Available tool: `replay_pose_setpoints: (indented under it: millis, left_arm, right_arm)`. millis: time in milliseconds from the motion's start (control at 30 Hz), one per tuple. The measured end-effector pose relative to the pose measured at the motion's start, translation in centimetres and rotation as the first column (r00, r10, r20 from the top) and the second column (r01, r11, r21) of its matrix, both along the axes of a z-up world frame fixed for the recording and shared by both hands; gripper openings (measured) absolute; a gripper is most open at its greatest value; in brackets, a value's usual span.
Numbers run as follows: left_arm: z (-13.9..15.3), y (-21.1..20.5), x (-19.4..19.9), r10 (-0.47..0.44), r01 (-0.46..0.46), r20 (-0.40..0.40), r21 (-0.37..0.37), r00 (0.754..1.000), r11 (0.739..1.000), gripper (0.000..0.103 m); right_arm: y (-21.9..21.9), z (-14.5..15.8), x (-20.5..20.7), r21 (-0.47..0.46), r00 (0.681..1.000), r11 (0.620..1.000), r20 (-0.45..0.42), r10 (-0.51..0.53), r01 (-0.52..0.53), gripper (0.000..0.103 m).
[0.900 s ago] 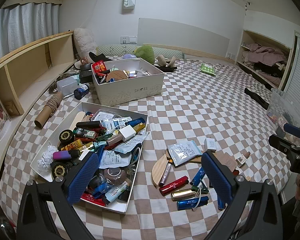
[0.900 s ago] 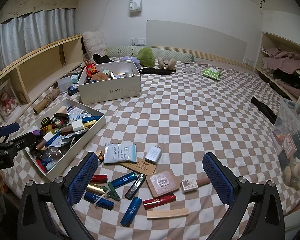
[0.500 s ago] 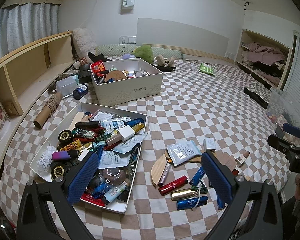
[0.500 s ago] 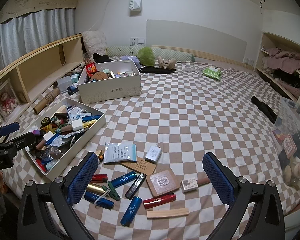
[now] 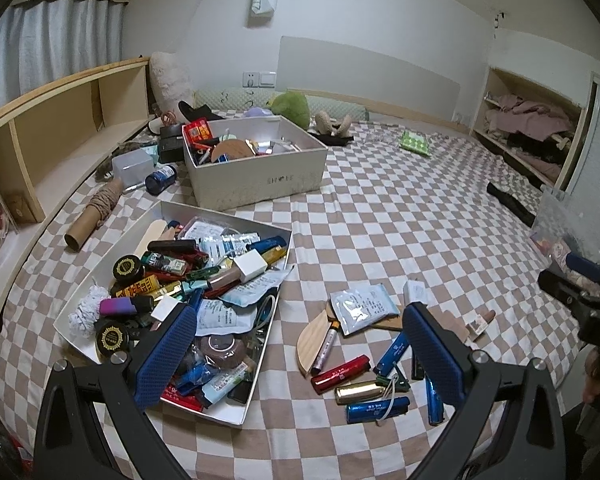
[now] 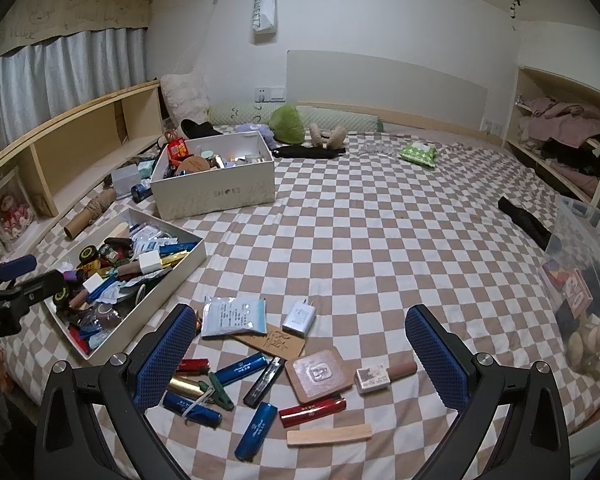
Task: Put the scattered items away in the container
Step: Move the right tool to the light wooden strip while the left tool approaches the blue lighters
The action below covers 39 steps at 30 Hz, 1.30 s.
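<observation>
While both tools gape empty | checkered bedspread (image 6: 380,240) | wooden shelf (image 6: 80,152) along curtained wall

My left camera is looking down along its fingers from above the near edge of the checked bed (image 5: 380,216), sitting close over the shallow tray (image 5: 224,414). My right camera is facing the same way from further right, hanging over the scattered items (image 6: 260,364). Both are sharing the tray (image 6: 180,276), the pile and the shoebox (image 6: 216,196).
</observation>
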<state>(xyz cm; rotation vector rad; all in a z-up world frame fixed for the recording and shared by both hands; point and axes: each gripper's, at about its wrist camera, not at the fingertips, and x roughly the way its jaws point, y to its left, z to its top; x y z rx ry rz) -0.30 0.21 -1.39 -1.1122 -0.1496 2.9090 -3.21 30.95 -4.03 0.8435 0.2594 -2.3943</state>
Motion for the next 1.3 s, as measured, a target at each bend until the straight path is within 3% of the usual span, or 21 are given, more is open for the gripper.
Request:
replay_pose_setpoints:
  millis: [200, 333, 733, 1100, 1300]
  left_arm:
    - [-1.6, 0.8, -0.3, -0.015, 0.014, 0.041, 0.026, 0.999, 1.0, 0.103]
    - [-2.8, 1.6, -0.5, -0.019, 0.015, 0.085, 0.044, 0.996, 0.999, 0.103]
    - [-6.0, 5.0, -0.3, -0.099, 0.106, 0.166, -0.034, 0.981, 0.994, 0.103]
    - [-10.1, 8.8, -0.1, -0.175, 0.191, 0.283, -0.03, 0.943, 0.981, 0.103]
    - [-11.7, 9.6, -0.1, -0.173, 0.195, 0.337, -0.032, 0.925, 0.98, 0.103]
  right_arm:
    - [0.7, -1.3, -1.1, -0.03, 1.0, 0.999, 0.013, 0.013, -0.013, 0.103]
    - [0.7, -3.0, -1.6, 0.015, 0.998, 0.998, 0.025, 0.061, -0.062, 0.103]
    - [2.8, -8.3, -3.8, 0.081, 0.984, 0.996, 0.179, 0.01, -0.024, 0.103]
    - [3.6, -13.6, -4.5, 0.176, 0.943, 0.982, 0.332, 0.004, -0.067, 0.103]
    - [3.8, -15.4, -4.2, 0.187, 0.937, 0.975, 0.346, 0.052, -0.123, 0.103]
